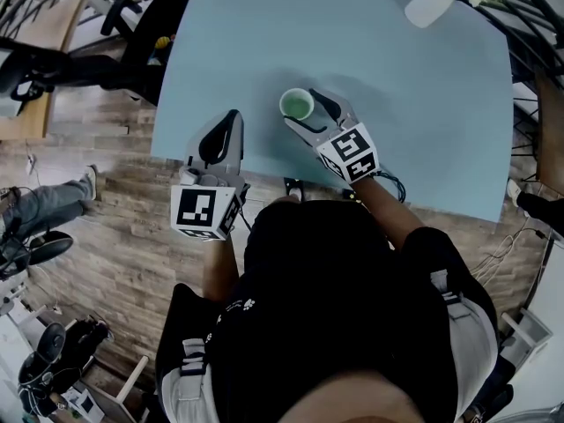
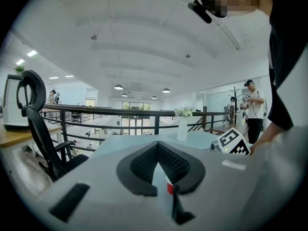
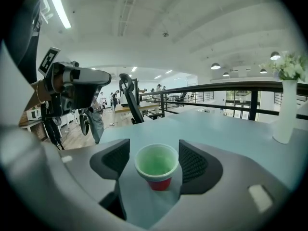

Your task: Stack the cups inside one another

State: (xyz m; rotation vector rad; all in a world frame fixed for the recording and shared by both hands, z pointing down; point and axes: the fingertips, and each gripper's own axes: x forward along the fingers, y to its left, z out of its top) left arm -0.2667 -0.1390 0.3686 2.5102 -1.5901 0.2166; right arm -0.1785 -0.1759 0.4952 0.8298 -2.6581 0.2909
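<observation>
A pale green cup nested in a red cup (image 3: 156,167) stands upright on the light blue table (image 1: 397,104). From above only its green inside (image 1: 297,106) shows. My right gripper (image 3: 154,161) is open around this stack, one black pad on each side with a small gap, neither pad touching. In the head view the right gripper (image 1: 305,113) reaches in from the near right. My left gripper (image 1: 223,132) is at the table's near left edge, away from the cups, with its pads closed tip to tip. The left gripper (image 2: 157,146) holds nothing.
A white vase with flowers (image 1: 434,1) stands at the table's far right corner; it is also in the right gripper view as the vase (image 3: 285,110). A black office chair (image 1: 145,25) is left of the table. A black railing (image 2: 120,110) runs behind. A seated person's legs (image 1: 44,196) rest on the wooden floor.
</observation>
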